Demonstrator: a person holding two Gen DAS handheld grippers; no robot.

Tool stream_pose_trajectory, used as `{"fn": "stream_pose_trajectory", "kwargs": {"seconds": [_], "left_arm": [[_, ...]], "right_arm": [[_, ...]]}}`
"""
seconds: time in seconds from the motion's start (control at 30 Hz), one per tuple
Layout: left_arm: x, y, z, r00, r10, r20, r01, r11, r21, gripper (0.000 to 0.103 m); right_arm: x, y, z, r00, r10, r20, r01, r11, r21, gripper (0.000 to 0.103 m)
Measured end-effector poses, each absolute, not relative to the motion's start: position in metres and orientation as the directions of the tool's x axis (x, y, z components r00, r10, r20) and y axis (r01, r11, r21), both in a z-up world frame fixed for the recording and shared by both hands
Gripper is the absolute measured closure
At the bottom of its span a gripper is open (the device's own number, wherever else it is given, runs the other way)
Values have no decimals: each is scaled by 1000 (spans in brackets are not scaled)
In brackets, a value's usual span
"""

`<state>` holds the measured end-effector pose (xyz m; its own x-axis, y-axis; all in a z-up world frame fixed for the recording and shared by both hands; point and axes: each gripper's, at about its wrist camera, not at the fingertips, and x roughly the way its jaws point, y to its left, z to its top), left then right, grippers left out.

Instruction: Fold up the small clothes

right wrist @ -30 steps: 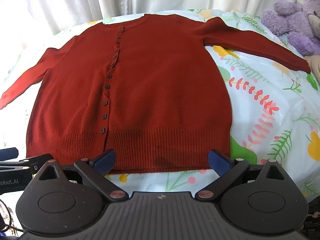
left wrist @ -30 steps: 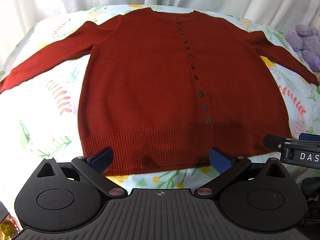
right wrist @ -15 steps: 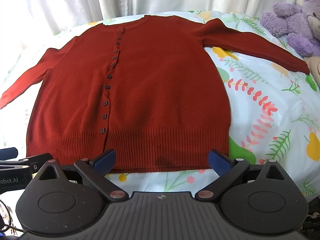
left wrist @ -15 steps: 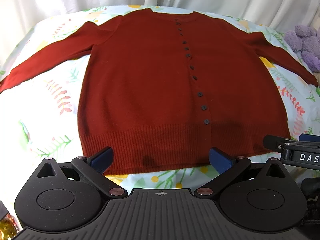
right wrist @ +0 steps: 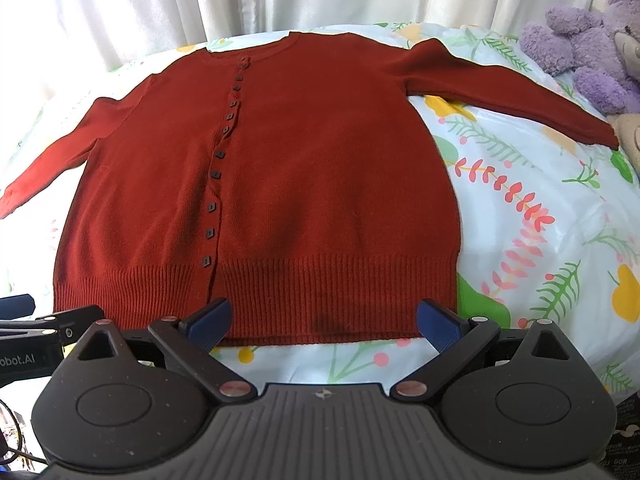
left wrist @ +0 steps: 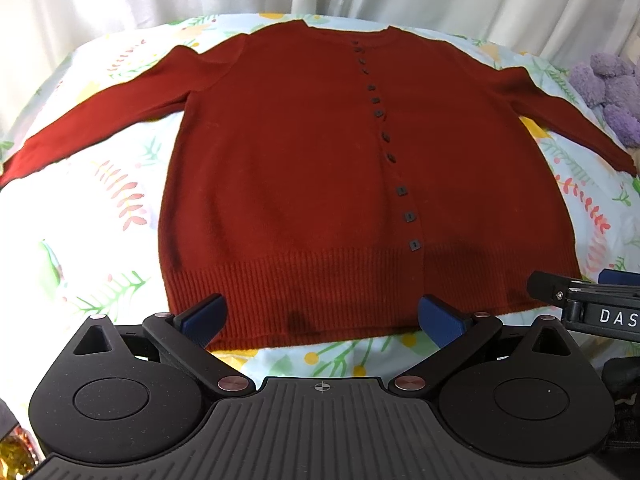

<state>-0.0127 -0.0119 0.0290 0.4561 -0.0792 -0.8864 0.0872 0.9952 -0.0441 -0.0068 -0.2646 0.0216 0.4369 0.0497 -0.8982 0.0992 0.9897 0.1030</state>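
Almost nothing is shifting since a second ago: the red cardigan (left wrist: 304, 168) is lying buttoned and flat on the flowered bed (right wrist: 532, 216), sleeves spread, its long axis running straight away from both tools. Its ribbed hem is sitting just ahead of the left gripper (left wrist: 320, 316) and right gripper (right wrist: 322, 318), jaws of both standing wide open and holding nothing, each equally near.

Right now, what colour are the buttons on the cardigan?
Dark grey to black, square buttons down the front of the rust-red cardigan; clearest in the right wrist view.
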Motion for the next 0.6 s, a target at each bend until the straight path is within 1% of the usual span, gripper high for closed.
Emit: {"fn": "stream_pose_trajectory", "kwargs": {"seconds": [0.6], "left_arm": [[-13,-10,29,454,-81,-887,86,995,-47,0]], "right_arm": [[-9,-266,22,434,48,-899,102,990,102,4]]}}
